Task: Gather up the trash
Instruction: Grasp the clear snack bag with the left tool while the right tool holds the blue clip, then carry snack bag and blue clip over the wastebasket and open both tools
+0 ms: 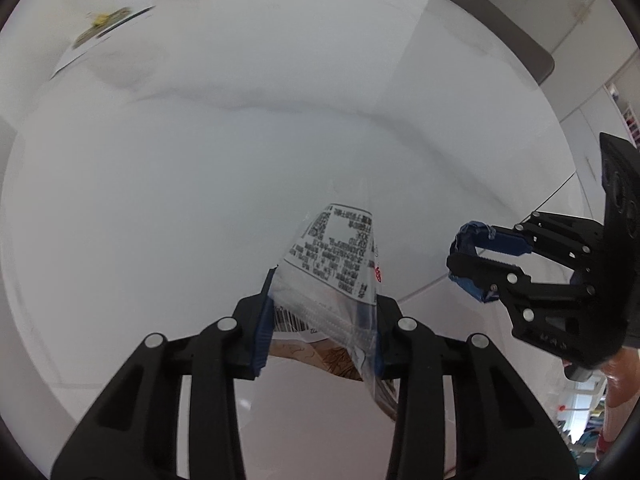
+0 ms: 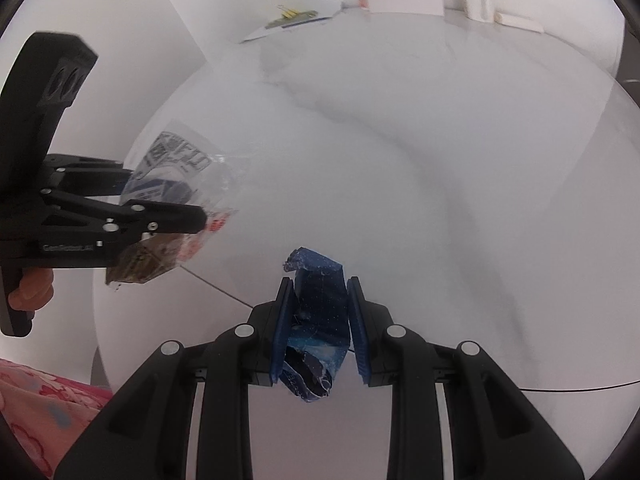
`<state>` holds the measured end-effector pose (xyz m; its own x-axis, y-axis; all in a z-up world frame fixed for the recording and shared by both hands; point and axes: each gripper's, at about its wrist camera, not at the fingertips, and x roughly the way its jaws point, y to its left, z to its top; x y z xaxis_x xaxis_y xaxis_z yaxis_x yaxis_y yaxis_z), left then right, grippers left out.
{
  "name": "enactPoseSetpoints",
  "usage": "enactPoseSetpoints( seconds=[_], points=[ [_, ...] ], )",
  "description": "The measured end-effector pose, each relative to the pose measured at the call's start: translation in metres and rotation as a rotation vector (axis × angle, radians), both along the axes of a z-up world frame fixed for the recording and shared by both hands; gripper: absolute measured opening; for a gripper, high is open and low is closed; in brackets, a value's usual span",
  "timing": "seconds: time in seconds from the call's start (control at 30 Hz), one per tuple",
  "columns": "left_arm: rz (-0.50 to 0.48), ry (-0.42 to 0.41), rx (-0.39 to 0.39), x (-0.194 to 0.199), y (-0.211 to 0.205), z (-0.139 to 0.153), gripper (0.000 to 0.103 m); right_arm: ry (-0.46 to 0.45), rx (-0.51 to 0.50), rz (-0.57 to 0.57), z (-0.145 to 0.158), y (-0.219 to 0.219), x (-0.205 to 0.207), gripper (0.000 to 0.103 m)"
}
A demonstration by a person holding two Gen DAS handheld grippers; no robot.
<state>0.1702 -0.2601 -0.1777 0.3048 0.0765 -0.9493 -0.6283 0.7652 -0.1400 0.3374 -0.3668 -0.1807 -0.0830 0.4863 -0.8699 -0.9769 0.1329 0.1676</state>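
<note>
Above the white bench (image 1: pixel 200 160), the left tongs (image 1: pixel 320 320) pinch a clear printed wrapper (image 1: pixel 340 264) pointing forward, while the right tongs (image 2: pixel 320 324), just beside them, clamp a crumpled blue wrapper (image 2: pixel 318 304), both lifted clear.

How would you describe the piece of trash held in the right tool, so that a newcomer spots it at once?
Start at the white marble table, then find the two black tools above it. The right tool grips a crumpled dark blue wrapper between its blue pads. The clear printed wrapper in the left tool is see-through with black text; this one is solid blue.
</note>
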Motion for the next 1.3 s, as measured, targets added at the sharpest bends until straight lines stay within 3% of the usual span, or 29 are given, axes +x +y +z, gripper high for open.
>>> enactPoseSetpoints(
  seconds=[0.1,0.33,0.63,0.77,1.0,1.13,1.23,1.3],
  points=[
    [0.031,-0.006,0.001,-0.025,0.003,0.010,0.037,0.005,0.006,0.021,0.006,0.004,-0.023,0.028],
    [0.093,-0.043,0.020,-0.133,0.007,0.039,0.038,0.025,0.019,0.097,0.017,0.018,-0.103,0.028],
    [0.080,-0.046,0.040,-0.302,0.010,0.043,0.039,0.036,0.048,0.070,0.016,0.030,-0.261,0.028],
    [0.050,-0.040,0.038,-0.347,0.014,0.038,0.039,0.039,0.065,0.062,0.014,0.034,-0.323,0.028],
    [0.041,-0.057,0.009,-0.383,0.030,0.031,0.039,0.058,0.006,0.087,0.005,0.057,-0.397,0.028],
    [0.055,-0.075,-0.003,-0.389,0.041,0.026,0.039,0.049,-0.014,0.134,-0.005,0.073,-0.413,0.028],
    [0.023,-0.072,0.015,-0.386,0.042,0.021,0.040,0.068,-0.003,0.152,-0.011,0.069,-0.426,0.028],
    [-0.012,-0.056,0.006,-0.385,0.046,0.013,0.040,0.032,-0.005,0.163,-0.016,0.070,-0.432,0.028]
  ],
)
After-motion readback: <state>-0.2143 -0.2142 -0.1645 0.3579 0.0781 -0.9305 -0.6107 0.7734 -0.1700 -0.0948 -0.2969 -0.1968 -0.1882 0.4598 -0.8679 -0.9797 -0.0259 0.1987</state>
